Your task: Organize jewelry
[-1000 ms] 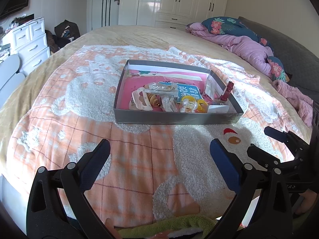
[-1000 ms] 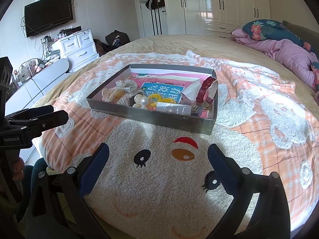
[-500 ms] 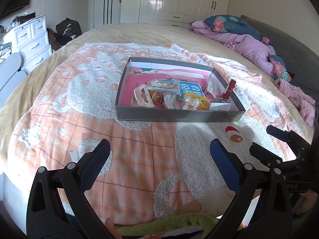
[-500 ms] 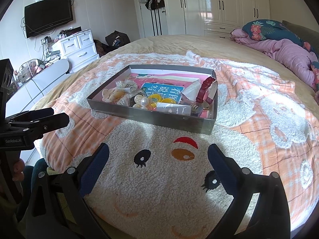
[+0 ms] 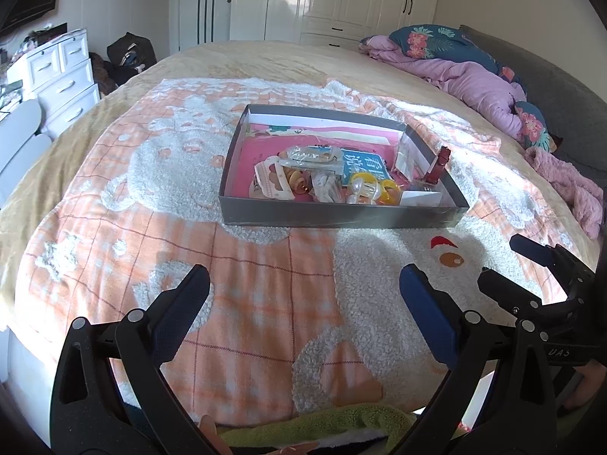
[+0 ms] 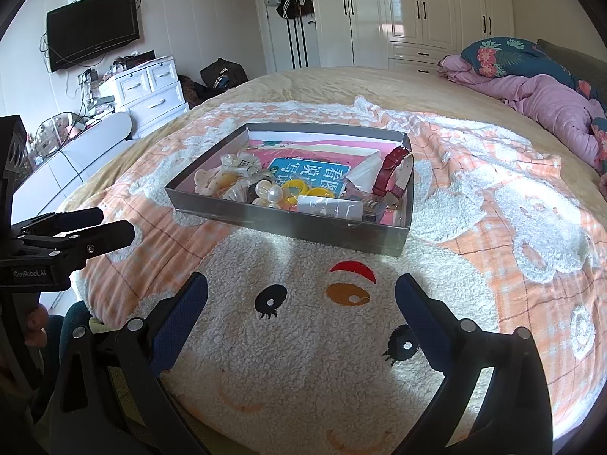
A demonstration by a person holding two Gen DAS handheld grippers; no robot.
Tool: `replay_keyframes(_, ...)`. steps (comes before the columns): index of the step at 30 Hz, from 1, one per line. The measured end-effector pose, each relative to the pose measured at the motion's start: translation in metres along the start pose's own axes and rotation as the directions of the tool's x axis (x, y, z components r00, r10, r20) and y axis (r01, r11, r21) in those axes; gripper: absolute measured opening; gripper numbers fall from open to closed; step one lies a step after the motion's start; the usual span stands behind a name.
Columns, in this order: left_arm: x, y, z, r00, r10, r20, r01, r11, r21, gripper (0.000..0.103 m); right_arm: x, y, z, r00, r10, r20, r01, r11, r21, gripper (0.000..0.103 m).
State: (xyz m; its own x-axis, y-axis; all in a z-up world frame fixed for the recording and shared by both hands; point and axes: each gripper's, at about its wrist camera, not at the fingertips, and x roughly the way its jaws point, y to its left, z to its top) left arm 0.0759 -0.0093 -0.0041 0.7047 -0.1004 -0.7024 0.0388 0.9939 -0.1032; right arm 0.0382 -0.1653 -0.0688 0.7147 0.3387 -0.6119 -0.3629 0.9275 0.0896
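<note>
Bed blanket (image 5: 242,303) holds the grey tray (image 5: 341,216) — jewelry (image 6: 280,193) jumbled inside, unsorted. Left gripper (image 5: 303,295) and right gripper (image 6: 301,299) hover near, fingers spread, holding nothing.

grey box (image 5: 341,217), pink lining; orange-white plaid blanket (image 5: 246,303); red watch strap (image 6: 387,170).

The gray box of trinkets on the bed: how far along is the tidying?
Already so: the jewelry sits inside the gray box, none on the blanket, though jumbled: yellow rings, red-strap watch, hair clips heaped together. In hand: nothing; left gripper and right gripper hang open, short of the box. This fits a pile awaiting sorting or everything just gathered in.
</note>
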Motion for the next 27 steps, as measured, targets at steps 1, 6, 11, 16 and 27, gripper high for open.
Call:
replay_keyframes(1,0.0,0.0,0.0,1.0,0.002,-0.001,-0.002,1.0,0.0,0.094,0.0,-0.001,0.0,1.0,0.001,0.0,-0.001,1.0,0.003,0.098)
replay_keyframes(6,0.0,0.002,0.0,1.0,0.003,-0.005,-0.003,1.0,-0.001,0.094,0.001,0.0,-0.001,1.0,0.001,-0.006,-0.001,1.0,0.001,0.098)
replay_keyframes(11,0.003,0.003,-0.001,1.0,0.01,-0.013,-0.01,1.0,0.003,0.094,0.002,-0.001,-0.002,1.0,-0.001,-0.013,0.001,1.0,0.002,0.098)
replay_keyframes(16,0.005,0.008,-0.002,1.0,0.002,-0.027,-0.003,1.0,-0.02,0.094,0.006,-0.005,-0.002,1.0,-0.014,-0.024,0.014,1.0,0.003,0.098)
replay_keyframes(27,0.015,0.048,0.003,0.995,0.091,-0.05,-0.096,0.99,-0.106,0.094,0.019,-0.099,-0.001,0.982,-0.176,-0.061,0.184,0.97,0.157,0.098)
